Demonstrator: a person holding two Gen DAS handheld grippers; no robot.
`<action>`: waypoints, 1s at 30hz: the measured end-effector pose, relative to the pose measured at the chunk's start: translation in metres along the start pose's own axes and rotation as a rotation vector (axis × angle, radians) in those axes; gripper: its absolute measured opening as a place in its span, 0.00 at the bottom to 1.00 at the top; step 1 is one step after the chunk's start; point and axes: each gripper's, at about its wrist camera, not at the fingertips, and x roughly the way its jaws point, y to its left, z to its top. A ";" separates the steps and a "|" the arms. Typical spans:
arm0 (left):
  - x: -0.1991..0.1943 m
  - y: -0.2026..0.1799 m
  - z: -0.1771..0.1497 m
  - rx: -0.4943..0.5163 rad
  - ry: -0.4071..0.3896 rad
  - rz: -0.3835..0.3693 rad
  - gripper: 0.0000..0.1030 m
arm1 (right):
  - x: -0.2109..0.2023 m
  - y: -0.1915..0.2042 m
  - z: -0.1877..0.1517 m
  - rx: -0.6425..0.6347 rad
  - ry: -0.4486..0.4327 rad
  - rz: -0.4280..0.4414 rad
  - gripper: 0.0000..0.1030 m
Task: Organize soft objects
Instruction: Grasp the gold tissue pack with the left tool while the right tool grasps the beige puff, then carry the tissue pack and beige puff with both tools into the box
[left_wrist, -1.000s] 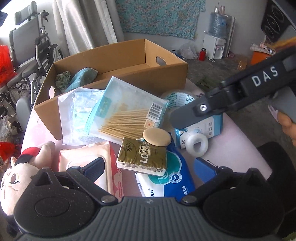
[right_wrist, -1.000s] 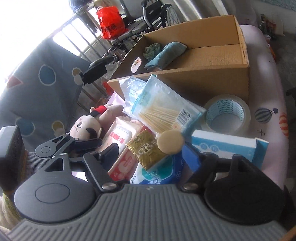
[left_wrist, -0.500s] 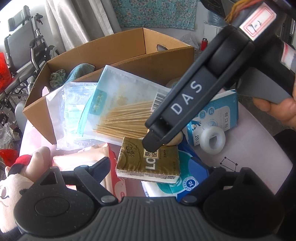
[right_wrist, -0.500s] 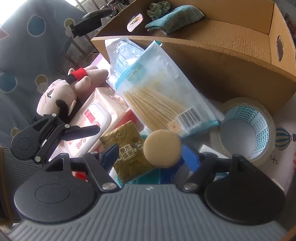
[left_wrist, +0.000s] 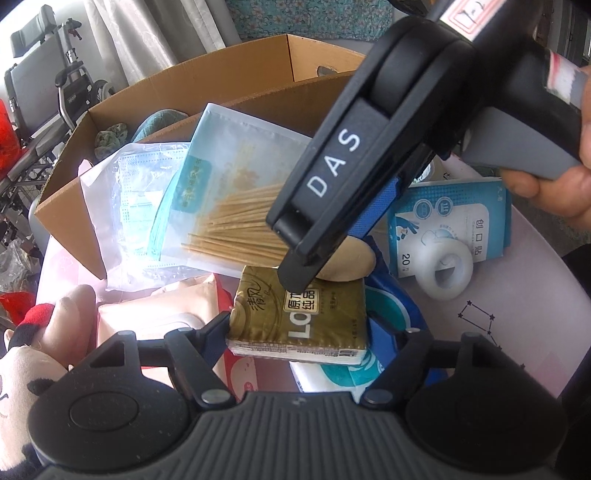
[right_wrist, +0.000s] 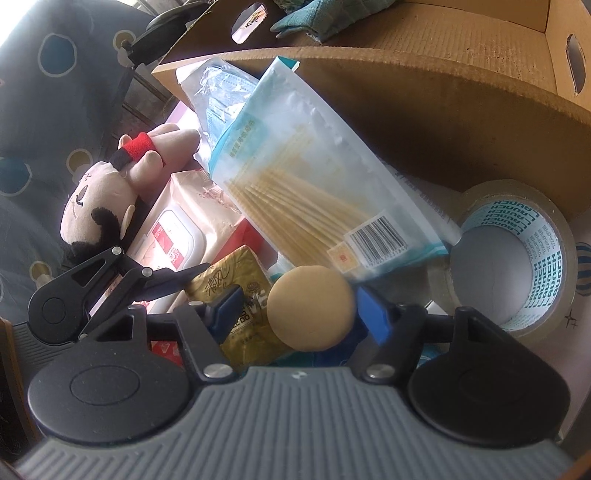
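Both grippers are down in the pile in front of the cardboard box (right_wrist: 461, 122). The right gripper (right_wrist: 299, 310) has its jaws either side of the round tan sponge (right_wrist: 308, 308) — they've just been closing in, but the left pad isn't touching yet. The sponge sits on the gold tissue pack (left_wrist: 299, 317). The left gripper (left_wrist: 314, 334) straddles that pack, jaws just narrowing — not pressing it yet.
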 end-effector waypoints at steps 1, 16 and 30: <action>0.001 0.000 0.000 0.002 0.005 0.000 0.76 | 0.000 -0.001 0.001 0.009 0.002 0.003 0.64; -0.003 -0.003 -0.005 -0.022 -0.012 0.016 0.73 | 0.001 -0.016 0.005 0.101 0.016 0.061 0.45; -0.033 -0.005 -0.013 -0.022 -0.061 0.051 0.72 | -0.016 -0.003 -0.012 0.124 -0.033 0.132 0.05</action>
